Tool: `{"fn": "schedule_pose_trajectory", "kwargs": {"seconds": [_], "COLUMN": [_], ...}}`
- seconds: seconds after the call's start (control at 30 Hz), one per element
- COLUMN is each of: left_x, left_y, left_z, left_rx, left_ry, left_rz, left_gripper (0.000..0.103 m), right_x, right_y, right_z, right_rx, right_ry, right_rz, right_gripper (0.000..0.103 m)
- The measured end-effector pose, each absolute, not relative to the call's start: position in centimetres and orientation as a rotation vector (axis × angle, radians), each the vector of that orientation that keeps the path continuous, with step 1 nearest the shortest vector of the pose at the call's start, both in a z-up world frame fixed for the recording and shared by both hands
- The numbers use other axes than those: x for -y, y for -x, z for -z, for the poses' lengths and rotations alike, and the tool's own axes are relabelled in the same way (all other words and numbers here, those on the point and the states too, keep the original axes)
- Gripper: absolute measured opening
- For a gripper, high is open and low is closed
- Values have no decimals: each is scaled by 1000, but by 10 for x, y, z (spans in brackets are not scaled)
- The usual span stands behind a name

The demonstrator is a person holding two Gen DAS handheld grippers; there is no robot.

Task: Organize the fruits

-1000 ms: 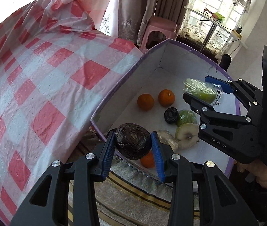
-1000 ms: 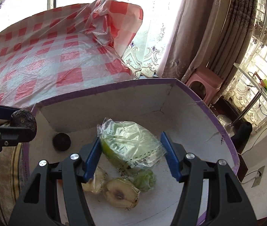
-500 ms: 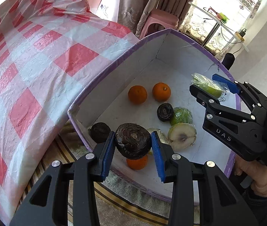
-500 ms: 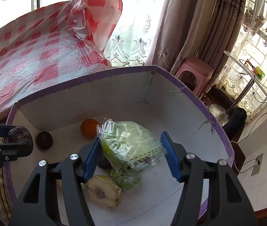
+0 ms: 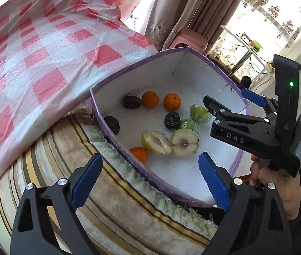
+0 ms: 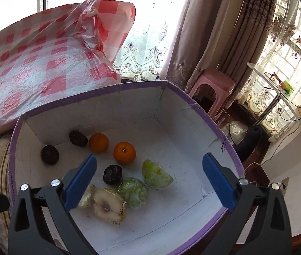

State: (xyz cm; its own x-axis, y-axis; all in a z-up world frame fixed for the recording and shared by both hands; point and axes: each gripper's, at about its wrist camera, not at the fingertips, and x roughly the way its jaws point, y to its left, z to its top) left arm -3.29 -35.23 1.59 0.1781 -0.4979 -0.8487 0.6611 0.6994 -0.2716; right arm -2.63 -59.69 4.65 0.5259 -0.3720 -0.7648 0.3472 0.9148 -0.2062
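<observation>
A purple-rimmed white box (image 5: pixel 99 114) (image 6: pixel 193 104) holds the fruit: oranges (image 5: pixel 172 102) (image 6: pixel 125 153), dark round fruits (image 5: pixel 112 125) (image 6: pixel 49 154), two wrapped pear halves (image 5: pixel 184 142) (image 6: pixel 108 206) and wrapped green pieces (image 5: pixel 200 112) (image 6: pixel 155 175). My left gripper (image 5: pixel 150 182) is open and empty, above the box's near edge. My right gripper (image 6: pixel 148 182) is open and empty over the box; it also shows in the left wrist view (image 5: pixel 235 106), at the box's right side.
The box rests on a striped fuzzy cover (image 5: pixel 108 201). A red-and-white checked plastic sheet (image 5: pixel 33 53) (image 6: pixel 33 59) lies to the left. A pink stool (image 6: pixel 212 87), curtains and a small white side table (image 6: pixel 278 89) stand beyond the box.
Both grippers have opened. The dark fruit from my left gripper and the wrapped green piece from my right gripper now lie in the box. The left gripper has pulled back.
</observation>
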Motion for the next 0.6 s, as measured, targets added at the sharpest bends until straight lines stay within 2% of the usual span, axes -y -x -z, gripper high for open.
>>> {"fn": "schedule_pose_trajectory", "kwargs": {"seconds": [0.13, 0.33, 0.6], "left_x": [332, 322, 339], "left_y": [48, 43, 49], "left_z": [-1, 4, 8], "left_rx": [-1156, -1104, -1081], "left_ry": [-90, -10, -132], "left_rz": [735, 686, 607], "left_gripper": [88, 89, 89], "right_x": [588, 572, 569], "right_y": [36, 42, 42], "right_z": [-53, -54, -48], "right_rx": [-922, -948, -982], "right_ry": [32, 91, 111], "right_rz": [402, 361, 343], "right_gripper": [100, 100, 100]}}
